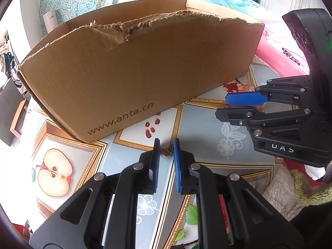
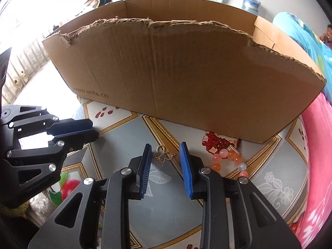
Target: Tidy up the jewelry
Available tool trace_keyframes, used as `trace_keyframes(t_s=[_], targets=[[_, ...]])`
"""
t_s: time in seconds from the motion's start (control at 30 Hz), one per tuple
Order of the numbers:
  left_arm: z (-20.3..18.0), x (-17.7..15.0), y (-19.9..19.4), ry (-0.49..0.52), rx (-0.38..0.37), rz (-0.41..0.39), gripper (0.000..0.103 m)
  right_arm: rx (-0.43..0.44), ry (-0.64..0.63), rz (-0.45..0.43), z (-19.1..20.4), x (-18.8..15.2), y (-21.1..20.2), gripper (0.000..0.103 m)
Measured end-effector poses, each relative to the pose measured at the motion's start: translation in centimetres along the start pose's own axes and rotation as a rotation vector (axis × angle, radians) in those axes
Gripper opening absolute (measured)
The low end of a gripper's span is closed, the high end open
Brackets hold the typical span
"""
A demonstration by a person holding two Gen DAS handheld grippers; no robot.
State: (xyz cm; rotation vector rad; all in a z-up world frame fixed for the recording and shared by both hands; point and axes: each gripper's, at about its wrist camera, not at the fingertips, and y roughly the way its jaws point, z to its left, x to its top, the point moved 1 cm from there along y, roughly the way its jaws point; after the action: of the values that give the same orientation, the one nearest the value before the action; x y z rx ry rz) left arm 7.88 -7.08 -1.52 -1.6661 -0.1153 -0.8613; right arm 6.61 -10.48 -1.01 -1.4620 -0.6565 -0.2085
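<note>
A small bronze butterfly charm [image 1: 167, 150] lies on the patterned tablecloth between the fingers of my left gripper [image 1: 166, 147], which is open around it. A gold butterfly-shaped pendant [image 2: 162, 154] lies just ahead of my right gripper [image 2: 165, 150], which is open with the pendant between its fingertips. An orange and pink bead bracelet [image 2: 230, 159] lies to the right of it; it also shows in the left wrist view [image 1: 242, 87] behind the right gripper [image 1: 238, 105]. The left gripper [image 2: 91, 129] shows at the left of the right wrist view.
A large torn cardboard box [image 1: 132, 66] with "www.anta.cn" print stands open-topped right behind both grippers; it also fills the right wrist view [image 2: 186, 78]. A pink cloth [image 2: 317, 145] lies at the right table edge. A fuzzy green and white cloth [image 1: 290, 193] lies right.
</note>
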Motion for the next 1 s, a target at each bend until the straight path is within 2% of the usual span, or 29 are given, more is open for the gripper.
trace_keyframes(t_s=[0.2,0.27,0.37,0.4,0.5,1.0], targets=[[-0.2,0.1,0.2,0.010,0.007,0.001,0.012,0.036,-0.073,0.010,0.4,-0.9,-0.7,0.028],[-0.2,0.1,0.1,0.009,0.007,0.001,0.012,0.060,-0.080,0.021,-1.0,-0.4,-0.8,0.027],[-0.2,0.1,0.1,0.010,0.008,0.002,0.012,0.087,-0.099,0.034,-1.6,0.0,-0.6,0.024],[-0.2,0.1,0.2,0.010,0.008,0.001,0.012,0.093,-0.108,0.039,-1.7,-0.4,-0.4,0.020],[-0.1,0.2,0.1,0.010,0.007,0.002,0.012,0.080,-0.131,0.041,-2.0,0.1,-0.7,0.020],[-0.2,0.1,0.2,0.012,0.003,0.000,0.012,0.111,-0.063,0.016,-2.8,-0.1,-0.8,0.020]])
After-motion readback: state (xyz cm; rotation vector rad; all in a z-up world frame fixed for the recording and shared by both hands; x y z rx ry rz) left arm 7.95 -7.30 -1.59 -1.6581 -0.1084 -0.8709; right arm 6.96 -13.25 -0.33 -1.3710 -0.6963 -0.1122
